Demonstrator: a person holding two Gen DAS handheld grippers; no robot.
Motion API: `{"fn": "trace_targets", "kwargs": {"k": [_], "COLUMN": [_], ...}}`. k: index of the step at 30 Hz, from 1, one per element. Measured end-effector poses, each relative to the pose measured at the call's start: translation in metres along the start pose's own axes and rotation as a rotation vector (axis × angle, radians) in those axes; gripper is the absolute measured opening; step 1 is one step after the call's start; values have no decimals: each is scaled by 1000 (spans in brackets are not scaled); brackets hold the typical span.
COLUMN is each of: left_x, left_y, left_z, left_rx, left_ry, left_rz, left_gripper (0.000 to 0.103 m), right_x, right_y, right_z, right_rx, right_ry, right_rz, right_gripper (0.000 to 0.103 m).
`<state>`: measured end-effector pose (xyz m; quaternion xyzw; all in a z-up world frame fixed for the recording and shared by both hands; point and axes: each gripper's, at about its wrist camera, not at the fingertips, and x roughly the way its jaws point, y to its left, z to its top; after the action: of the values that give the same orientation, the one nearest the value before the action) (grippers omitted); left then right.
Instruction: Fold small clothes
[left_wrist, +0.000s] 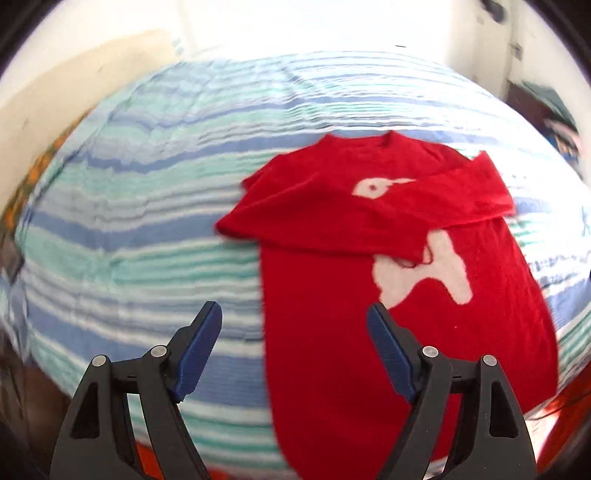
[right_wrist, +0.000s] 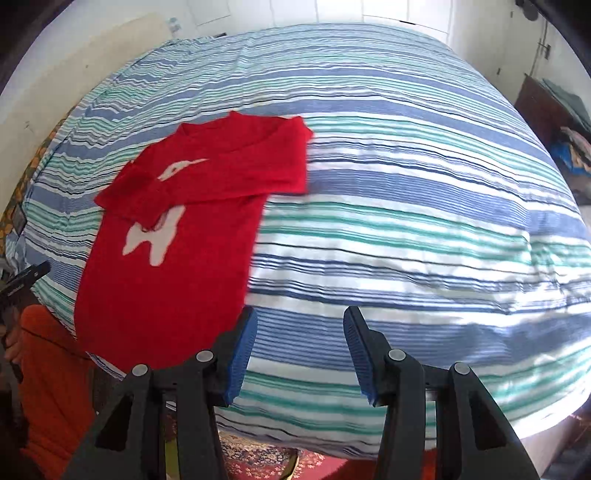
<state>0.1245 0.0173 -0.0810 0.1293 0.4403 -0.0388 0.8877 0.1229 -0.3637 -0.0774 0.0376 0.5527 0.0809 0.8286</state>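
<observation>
A red long-sleeved top with a white print lies flat on the striped bedcover, its sleeves folded across the chest. My left gripper hangs open above the top's left edge, nothing between its blue pads. In the right wrist view the same red top lies at the left. My right gripper stands open over the striped bedcover just right of the top's lower edge, holding nothing.
The bed fills both views; pale walls stand behind it. A dark cabinet with piled clothes is at the right. A person's orange sleeve shows at the lower left, and a patterned rug lies below the bed's near edge.
</observation>
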Motion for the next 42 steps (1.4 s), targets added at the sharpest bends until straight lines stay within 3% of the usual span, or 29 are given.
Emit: {"fn": "trace_targets", "kwargs": {"k": [2,4,8,10,11,12,16,20,23,25,26,28,29,30,33,36,38,40,41,42], "left_x": [20,50,111,125,124,115,68,73,84,88,87,75,65,55,31,35,56,79,90,98], "left_y": [-43,-80,-116,-115,-105,-90,42,224,306,317,308,255,217,175,56,-37,-90,-126,-135,-138], "left_z": [12,24,46,48,50,52,62,28,-23,-41,-43,-31,-22,-13,4,20,22,17,15,13], "left_rx": [223,389,448,419,375,310,-101,-574,-765,-764,-715,-514,-388,-255,63,247,382,522,574,593], "left_ry": [-98,-114,-58,-32,-6,-22,-66,-1,71,107,103,53,21,-13,-114,-117,-88,-69,-63,-50], "left_rz": [36,74,129,123,90,63,21,110,257,315,309,262,228,181,16,-104,-95,-28,11,18], "left_gripper": [82,83,81,37,7,0,0,0,0,0,0,2,11,28,64,79,79,79,74,47], "right_x": [14,25,42,45,46,45,35,21,16,15,14,13,14,17,27,27,25,21,20,18], "right_y": [15,27,40,42,42,41,34,27,28,30,32,36,38,38,39,43,46,46,44,42], "right_z": [0,-11,-44,-59,-66,-72,-82,-77,-72,-70,-69,-69,-68,-69,-70,-71,-71,-72,-73,-74], "right_rx": [11,34,106,121,126,133,131,135,141,138,132,121,120,124,156,150,141,142,147,154], "right_ry": [13,32,60,74,80,83,57,3,-22,-23,-24,-21,-17,-11,22,18,6,-6,-12,-17], "right_rz": [63,107,166,166,163,159,128,118,124,119,116,108,106,107,122,122,127,131,132,133], "right_gripper": [49,49,49,49,49,49,49,49,49,49,49,49,49,49,49,49,49,50,50,50]}}
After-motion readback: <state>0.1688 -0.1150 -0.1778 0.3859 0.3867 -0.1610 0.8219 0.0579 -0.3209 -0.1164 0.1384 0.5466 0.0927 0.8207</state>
